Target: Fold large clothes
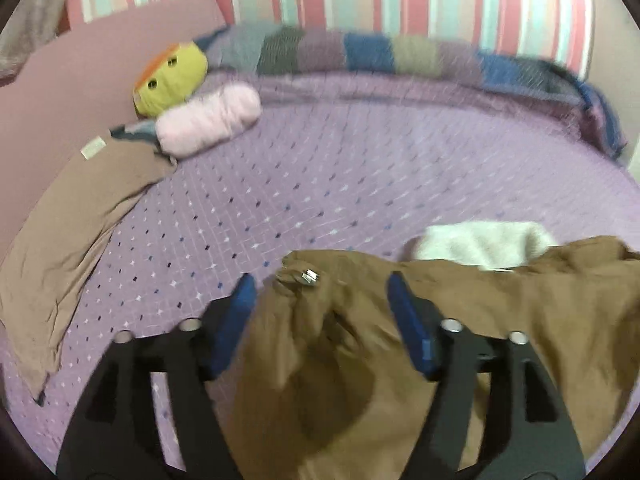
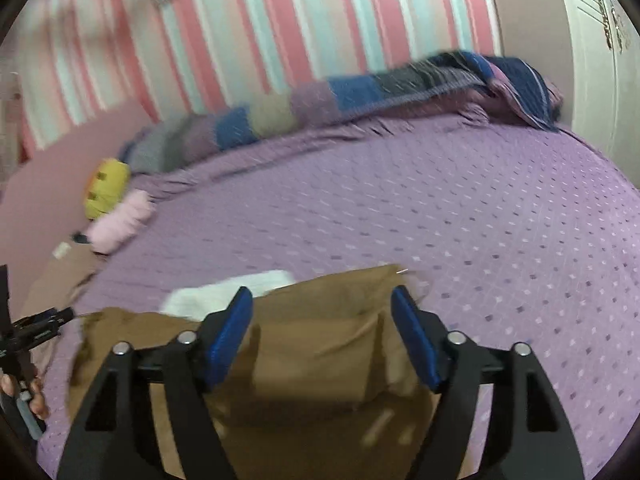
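A brown garment (image 1: 460, 320) with a metal snap (image 1: 309, 277) lies rumpled on the purple bedspread (image 1: 360, 168), white fleece lining (image 1: 484, 242) showing at its far edge. My left gripper (image 1: 320, 288) is open above the garment's left part, its blue pads either side of the cloth. In the right wrist view the same garment (image 2: 316, 344) lies under my open right gripper (image 2: 322, 304), with the white lining (image 2: 228, 292) to the left. The left gripper's tool (image 2: 36, 330) shows at the left edge there.
A tan pillowcase (image 1: 68, 232) lies at the left. A yellow plush toy (image 1: 172, 76) and a pink rolled cloth (image 1: 208, 118) sit near the pink headboard (image 1: 80, 64). A striped blanket (image 1: 360, 54) runs along the striped wall. A white wardrobe (image 2: 600, 40) stands at the right.
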